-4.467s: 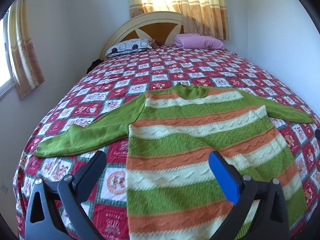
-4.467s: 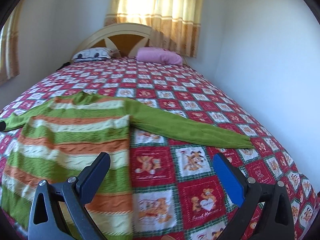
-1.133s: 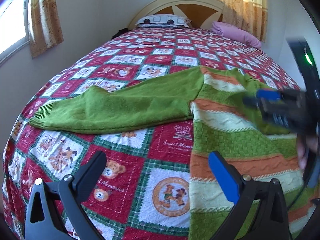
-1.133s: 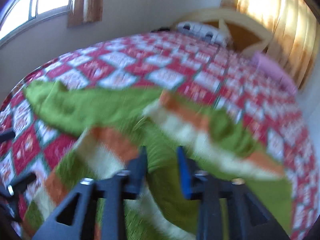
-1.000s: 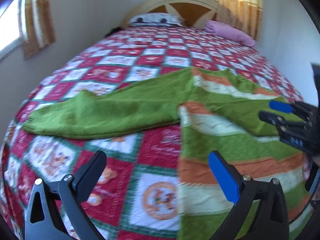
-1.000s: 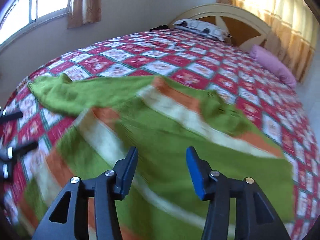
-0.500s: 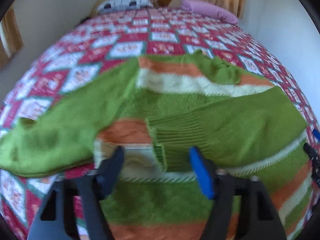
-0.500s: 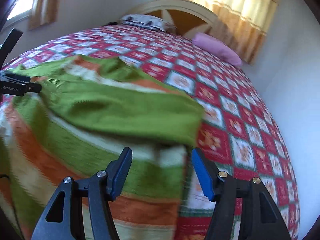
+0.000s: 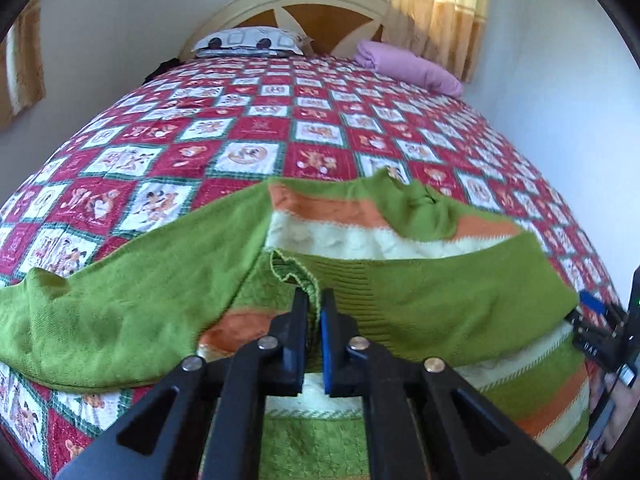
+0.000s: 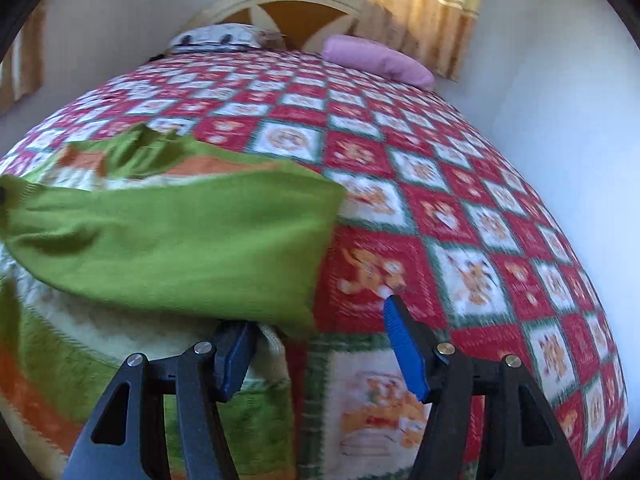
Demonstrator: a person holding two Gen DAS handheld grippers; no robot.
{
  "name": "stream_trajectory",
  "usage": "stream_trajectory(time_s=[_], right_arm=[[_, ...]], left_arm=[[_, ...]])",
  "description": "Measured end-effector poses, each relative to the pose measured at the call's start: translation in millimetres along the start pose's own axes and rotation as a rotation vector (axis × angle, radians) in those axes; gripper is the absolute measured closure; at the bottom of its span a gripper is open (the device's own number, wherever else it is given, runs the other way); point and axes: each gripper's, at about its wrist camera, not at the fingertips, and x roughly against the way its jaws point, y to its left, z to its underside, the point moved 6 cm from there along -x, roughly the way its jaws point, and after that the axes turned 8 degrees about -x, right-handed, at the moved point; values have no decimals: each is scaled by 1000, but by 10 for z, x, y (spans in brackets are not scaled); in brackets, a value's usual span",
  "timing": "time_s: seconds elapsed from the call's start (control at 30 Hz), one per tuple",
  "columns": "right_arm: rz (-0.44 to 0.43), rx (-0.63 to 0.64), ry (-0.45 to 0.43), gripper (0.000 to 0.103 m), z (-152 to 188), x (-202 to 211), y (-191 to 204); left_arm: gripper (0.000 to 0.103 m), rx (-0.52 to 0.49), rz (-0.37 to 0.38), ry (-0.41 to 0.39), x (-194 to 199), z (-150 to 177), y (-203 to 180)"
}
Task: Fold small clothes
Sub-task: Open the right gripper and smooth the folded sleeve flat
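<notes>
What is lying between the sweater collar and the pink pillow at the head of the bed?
Only bare patchwork quilt lies between the sweater collar and the pink pillow; the left wrist view shows it.

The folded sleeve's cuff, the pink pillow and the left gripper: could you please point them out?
cuff (image 9: pixel 298 270), left wrist view, ribbed end.
pink pillow (image 9: pixel 408 66), left wrist view, its middle.
left gripper (image 9: pixel 314 300), left wrist view, between fingertips.

Sweater (image 9: pixel 420 240): green, orange, cream horizontal stripes; plain green sleeves and collar.
Folded-over sleeve (image 10: pixel 180 248): solid green, ribbed cuff.
Bedspread (image 9: pixel 248 136): red and white checker squares with cartoon bear prints, dark green borders.
Pillow (image 9: pixel 248 42): white with dark pattern.
Second pillow (image 9: pixel 408 66): plain pink-lilac.
Headboard (image 9: pixel 304 12): cream frame, orange-brown panels.
Curtains (image 9: pixel 436 4): yellow-cream with tan bands.
Walls (image 9: pixel 560 80): white.
Left gripper (image 9: pixel 314 320): black, one blue pad.
Right gripper (image 10: pixel 316 344): black, blue pads.
</notes>
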Motion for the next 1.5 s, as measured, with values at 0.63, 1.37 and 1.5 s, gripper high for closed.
stream_trajectory(time_s=[0.63, 1.37, 1.5], right_arm=[[-97, -62, -96, 37, -154, 692, 105], [-316, 232, 69, 37, -343, 255, 1954], [-295, 263, 165, 38, -49, -9, 2114]], left_arm=[[42, -154, -161, 55, -68, 403, -8], [13, 236, -495, 36, 890, 1092, 2445], [13, 335, -545, 58, 977, 1313, 2902]])
